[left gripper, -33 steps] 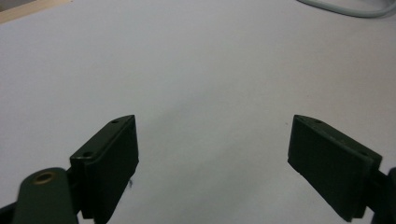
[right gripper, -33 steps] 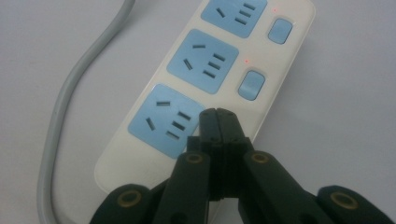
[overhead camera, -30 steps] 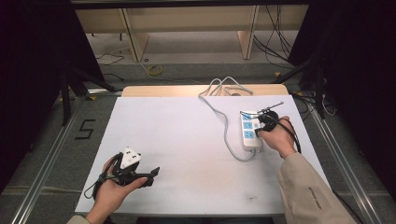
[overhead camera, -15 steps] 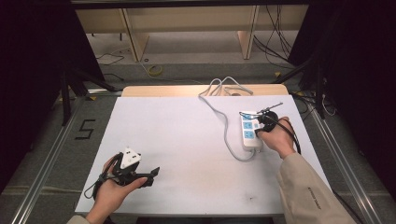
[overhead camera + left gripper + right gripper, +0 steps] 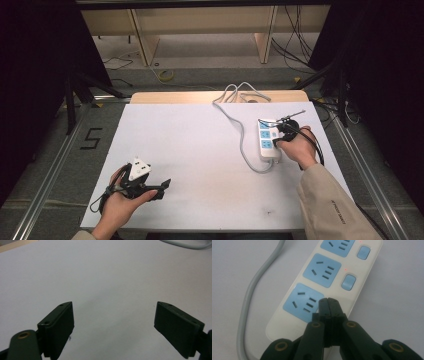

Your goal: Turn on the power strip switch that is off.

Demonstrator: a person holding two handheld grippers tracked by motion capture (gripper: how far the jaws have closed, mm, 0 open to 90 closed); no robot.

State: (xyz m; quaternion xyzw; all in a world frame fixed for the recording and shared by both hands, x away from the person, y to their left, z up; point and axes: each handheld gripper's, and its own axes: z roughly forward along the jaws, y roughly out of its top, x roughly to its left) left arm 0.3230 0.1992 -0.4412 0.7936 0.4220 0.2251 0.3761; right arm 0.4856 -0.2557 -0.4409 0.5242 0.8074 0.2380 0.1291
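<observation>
White plastic with pale blue socket faces makes up the power strip (image 5: 269, 141), which lies toward the right side of the white table (image 5: 200, 150), its long axis running away from the person. Its grey cord (image 5: 242, 135) leaves the near end, loops along the left of the strip and runs off toward the far edge of the table.

The right gripper (image 5: 279, 134) sits over the strip, held in the person's right hand (image 5: 299, 148). In the right gripper view its jaws are pressed together with nothing between them, and the joined tips (image 5: 328, 302) rest over the nearest socket's right edge, about where that socket's switch would be. Whether the tips actually touch the plastic is hard to say from this angle. The two farther sockets each have a blue rocker switch (image 5: 348, 282) beside them, with a small red light above it.

The left gripper (image 5: 161, 187) is well apart from the strip, at the near left of the table in the left hand (image 5: 122, 202). Its jaws stand spread wide over bare table surface, holding nothing; a bend of the grey cord shows at the top right corner of the left gripper view.
</observation>
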